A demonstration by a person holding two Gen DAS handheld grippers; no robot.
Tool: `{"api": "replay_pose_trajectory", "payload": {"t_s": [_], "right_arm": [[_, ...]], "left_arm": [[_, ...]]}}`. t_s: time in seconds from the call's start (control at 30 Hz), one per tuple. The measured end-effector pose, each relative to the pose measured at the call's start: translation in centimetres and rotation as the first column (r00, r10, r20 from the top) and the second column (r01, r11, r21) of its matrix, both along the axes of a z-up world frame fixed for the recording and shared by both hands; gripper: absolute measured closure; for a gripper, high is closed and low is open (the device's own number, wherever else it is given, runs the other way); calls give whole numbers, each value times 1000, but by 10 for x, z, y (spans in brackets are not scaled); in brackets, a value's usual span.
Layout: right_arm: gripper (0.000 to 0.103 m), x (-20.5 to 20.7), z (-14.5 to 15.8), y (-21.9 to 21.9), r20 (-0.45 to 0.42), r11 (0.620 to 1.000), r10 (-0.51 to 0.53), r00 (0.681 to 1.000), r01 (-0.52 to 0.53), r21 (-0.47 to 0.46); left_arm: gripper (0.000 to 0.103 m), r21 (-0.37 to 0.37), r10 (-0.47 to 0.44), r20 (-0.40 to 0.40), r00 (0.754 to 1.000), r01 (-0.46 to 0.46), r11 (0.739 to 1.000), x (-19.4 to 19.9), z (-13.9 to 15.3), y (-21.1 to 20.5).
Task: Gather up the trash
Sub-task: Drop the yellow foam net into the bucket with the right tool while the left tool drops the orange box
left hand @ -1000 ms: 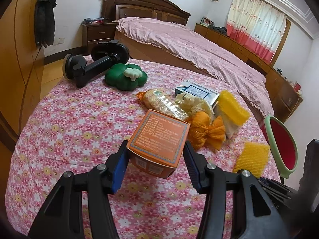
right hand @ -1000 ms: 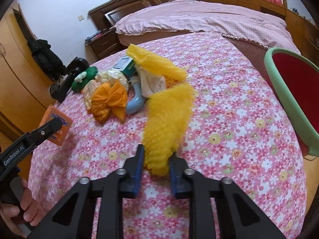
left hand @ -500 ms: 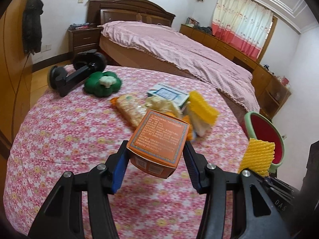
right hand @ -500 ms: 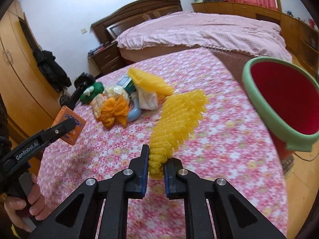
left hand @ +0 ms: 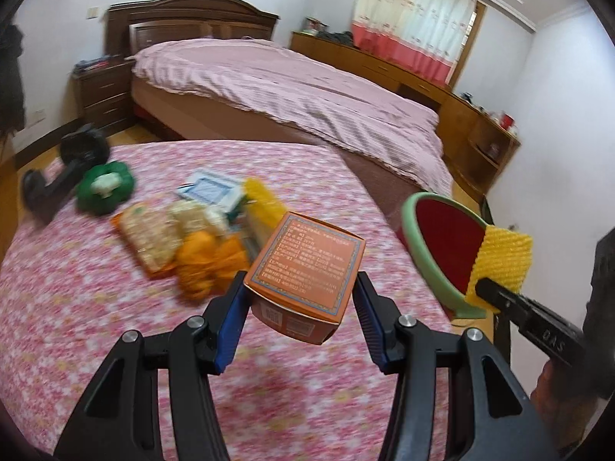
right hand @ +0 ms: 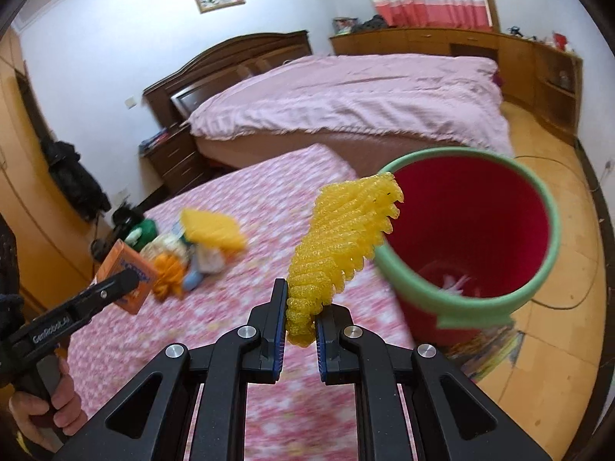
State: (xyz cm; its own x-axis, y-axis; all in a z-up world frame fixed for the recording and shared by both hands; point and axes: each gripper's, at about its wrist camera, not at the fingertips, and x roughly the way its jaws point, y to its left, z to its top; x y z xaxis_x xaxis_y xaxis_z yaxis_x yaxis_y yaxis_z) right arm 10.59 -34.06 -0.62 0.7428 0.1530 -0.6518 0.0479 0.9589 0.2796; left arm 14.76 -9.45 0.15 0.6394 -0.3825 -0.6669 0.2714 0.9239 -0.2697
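Trash: one orange box (left hand: 307, 265), one yellow foam net (right hand: 342, 238).

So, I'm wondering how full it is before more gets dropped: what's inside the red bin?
In the right wrist view, the red bin looks mostly empty: red walls and something pale, blurred, near the bottom. The near rim and the yellow foam net hide the rest of the floor.

**Open bin mouth at the table edge, clutter to the left**

The mouth of the red bin (right hand: 471, 230) is open, with only a few scraps at its bottom. Its green rim (left hand: 426, 265) stands just beside the floral table (left hand: 96, 326). The yellow foam net (right hand: 342, 234) overlaps the near rim. A pile of wrappers (left hand: 200, 238) crowds the table's far left; the near cloth lies bare.
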Motion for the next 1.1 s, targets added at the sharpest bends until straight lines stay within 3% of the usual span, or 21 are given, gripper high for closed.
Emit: {"api": "replay_pose_trajectory", "payload": {"t_s": [0.27, 0.6, 0.83, 1.1], "right_arm": [[90, 14, -3, -54, -43, 998, -56, 998, 56, 0], [90, 38, -20, -115, -136, 998, -67, 988, 69, 4], [89, 48, -33, -142, -196, 995, -82, 977, 90, 34], [87, 56, -35, -160, -206, 994, -97, 974, 104, 21]], "left_arm": [[49, 20, -110, 3, 994, 110, 994, 18, 9, -64], [49, 35, -233, -27, 972, 234, 972, 43, -2, -141], [49, 42, -266, -47, 963, 268, 962, 55, -13, -176], [49, 46, -314, -39, 949, 315, 948, 68, -29, -209]]}}
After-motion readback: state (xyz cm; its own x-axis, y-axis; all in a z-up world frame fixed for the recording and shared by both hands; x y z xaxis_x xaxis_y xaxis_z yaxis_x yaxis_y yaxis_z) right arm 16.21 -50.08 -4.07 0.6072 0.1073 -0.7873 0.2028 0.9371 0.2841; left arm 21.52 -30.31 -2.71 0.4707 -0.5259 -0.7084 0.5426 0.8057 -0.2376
